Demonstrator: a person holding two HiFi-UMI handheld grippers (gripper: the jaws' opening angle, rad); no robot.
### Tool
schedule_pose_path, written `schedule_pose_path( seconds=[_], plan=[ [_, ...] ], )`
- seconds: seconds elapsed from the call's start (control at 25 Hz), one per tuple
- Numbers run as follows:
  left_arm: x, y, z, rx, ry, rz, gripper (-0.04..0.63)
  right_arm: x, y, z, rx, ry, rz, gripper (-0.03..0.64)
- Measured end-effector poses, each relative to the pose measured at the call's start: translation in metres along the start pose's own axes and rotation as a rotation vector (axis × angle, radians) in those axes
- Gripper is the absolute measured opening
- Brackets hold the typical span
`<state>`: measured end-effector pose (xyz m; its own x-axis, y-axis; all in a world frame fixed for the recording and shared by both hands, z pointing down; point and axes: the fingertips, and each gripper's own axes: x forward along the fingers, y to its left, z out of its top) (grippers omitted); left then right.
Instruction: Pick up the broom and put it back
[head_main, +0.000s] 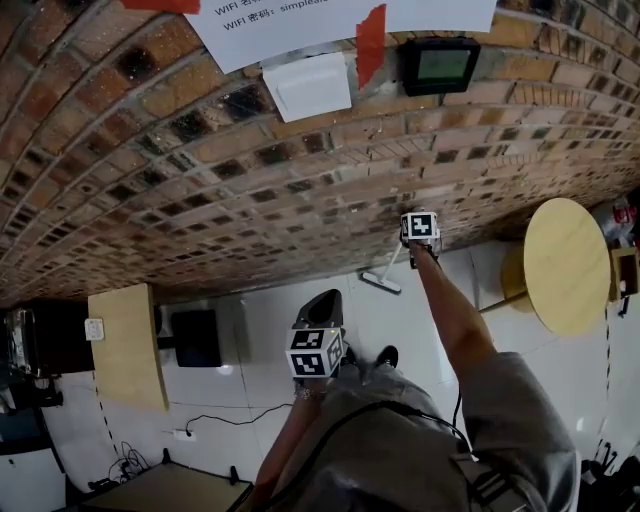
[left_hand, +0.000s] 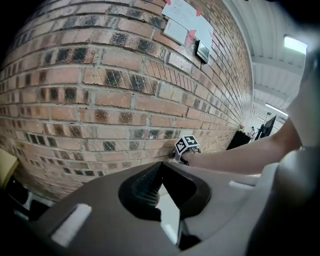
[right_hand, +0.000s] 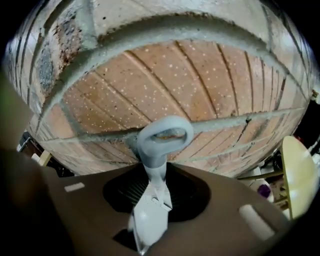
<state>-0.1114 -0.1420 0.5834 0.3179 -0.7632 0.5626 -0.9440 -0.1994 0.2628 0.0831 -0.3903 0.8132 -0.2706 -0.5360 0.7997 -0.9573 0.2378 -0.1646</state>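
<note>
**A:** Report the left side first.

**B:** A wooden table (head_main: 128, 345) stands against the brick wall (head_main: 200, 170). A black box (head_main: 195, 338) sits just beside it. A power strip (head_main: 184, 433) lies on the white floor (head_main: 260, 330) nearer the person.

**A:** State of the left gripper?

**B:** The left gripper (left_hand: 160, 164) has its jaws together at the tips, with nothing between them. It is held close in front of the person's body and tilted down toward the foot of the wall. It is well apart from the broom.

**A:** Location of the broom?

**B:** The broom (head_main: 382, 281) is at the foot of the wall, to the right of the left gripper. Its head is low by the floor, and the handle slants up and to the right. Whether the head touches the floor cannot be told.

**A:** State of the right gripper?

**B:** The right gripper (right_hand: 156, 175) is clamped on the broom handle, one jaw on each side. The grey loop at the handle's end sticks out past the jaw tips, close to the bricks. The right arm (head_main: 455, 310) is stretched out toward the wall, and the gripper points steeply down.

**A:** Anything further right?

**B:** A round table (head_main: 565, 265) with a pale yellow top stands near the wall, apart from the right gripper.
</note>
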Motion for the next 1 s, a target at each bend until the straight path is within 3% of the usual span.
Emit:
schedule_pose_path(
  seconds=[0.24, 0.48, 0.6, 0.84, 1.0],
  plan=[
    [-0.001, 0.004, 0.0, 0.006, -0.001, -0.006, 0.003, -0.011, 0.015, -0.01, -0.081, -0.045, 0.067, 0.094],
    [0.002, -0.01, 0.001, 0.049, 0.0, -0.065, 0.003, -0.059, 0.052, -0.063, -0.153, -0.103, 0.106, 0.092],
    [0.006, -0.023, 0.007, 0.072, -0.013, -0.107, 0.003, -0.102, 0.074, -0.073, -0.187, -0.192, 0.114, 0.092],
    [0.007, -0.047, 0.024, 0.122, -0.057, -0.172, 0.003, -0.221, 0.112, -0.049, -0.188, -0.384, 0.128, 0.094],
    [0.01, -0.058, 0.037, 0.136, -0.088, -0.201, 0.003, -0.281, 0.13, -0.034, -0.151, -0.404, 0.12, 0.094]
  ],
)
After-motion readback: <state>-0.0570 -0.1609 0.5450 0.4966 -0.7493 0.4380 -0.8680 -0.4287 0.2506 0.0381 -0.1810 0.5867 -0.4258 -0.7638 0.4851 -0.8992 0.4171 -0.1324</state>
